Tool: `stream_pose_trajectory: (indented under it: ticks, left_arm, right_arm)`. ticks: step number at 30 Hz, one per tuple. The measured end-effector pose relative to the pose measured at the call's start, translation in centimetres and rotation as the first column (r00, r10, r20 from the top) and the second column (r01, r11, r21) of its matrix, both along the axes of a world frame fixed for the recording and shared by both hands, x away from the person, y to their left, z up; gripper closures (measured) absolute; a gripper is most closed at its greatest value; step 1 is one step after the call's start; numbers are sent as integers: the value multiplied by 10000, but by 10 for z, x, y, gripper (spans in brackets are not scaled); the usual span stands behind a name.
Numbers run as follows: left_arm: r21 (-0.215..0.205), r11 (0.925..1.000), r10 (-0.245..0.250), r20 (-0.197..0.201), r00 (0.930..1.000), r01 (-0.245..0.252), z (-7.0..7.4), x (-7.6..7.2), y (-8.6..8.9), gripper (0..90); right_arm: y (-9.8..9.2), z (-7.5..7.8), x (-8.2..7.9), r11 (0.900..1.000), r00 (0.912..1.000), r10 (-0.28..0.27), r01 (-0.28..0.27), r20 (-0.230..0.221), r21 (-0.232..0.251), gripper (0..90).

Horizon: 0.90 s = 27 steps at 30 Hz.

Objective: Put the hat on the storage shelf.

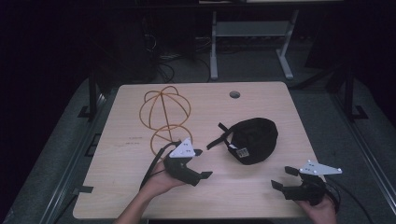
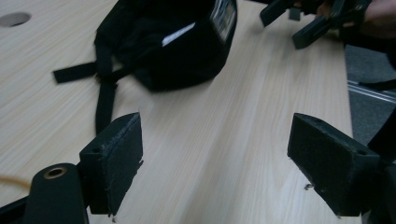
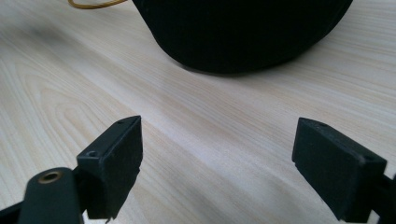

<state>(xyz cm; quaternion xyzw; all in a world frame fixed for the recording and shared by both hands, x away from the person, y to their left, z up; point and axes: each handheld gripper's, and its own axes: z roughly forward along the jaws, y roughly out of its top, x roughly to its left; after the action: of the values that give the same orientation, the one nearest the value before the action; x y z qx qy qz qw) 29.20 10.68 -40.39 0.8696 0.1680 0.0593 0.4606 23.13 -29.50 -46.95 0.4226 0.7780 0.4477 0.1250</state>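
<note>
Flanking soft, light black cap [image 1: 252, 139] on surface [image 1: 261, 105], both claws, left [image 1: 201, 164] and right [image 1: 284, 178], agape and empty; rim likeliest hold.

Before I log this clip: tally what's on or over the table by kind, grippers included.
Black cap: 1
Orange wire stand: 1
Handheld grippers, both open: 2 (left gripper, right gripper)
Total: 4

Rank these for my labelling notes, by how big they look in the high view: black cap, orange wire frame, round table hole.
1. Orange wire frame and black cap: too alike in spread to rank.
2. Round table hole: clearly smallest.
</note>
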Motion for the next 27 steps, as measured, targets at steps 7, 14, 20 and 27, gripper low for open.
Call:
stream_pose_trajectory:
  ticks: [7,14,20,27]
  left_arm:
    - [178,9989,-442,122,9989,439,9,12,-26,198]
    - [260,9974,-670,75,9977,668,13,21,-48,213]
    - [328,9962,-805,119,9967,801,19,29,-63,216]
    - [860,9899,-1146,154,9933,1129,20,35,-85,232]
  right_arm:
    - [0,1,0,10000,10000,3,-3,22,-55,162]
    - [0,2,0,10000,9999,47,-47,129,-28,164]
    - [0,2,0,10000,9999,40,-39,127,-47,166]
    - [-2,3,0,9998,9997,168,-169,171,78,198]
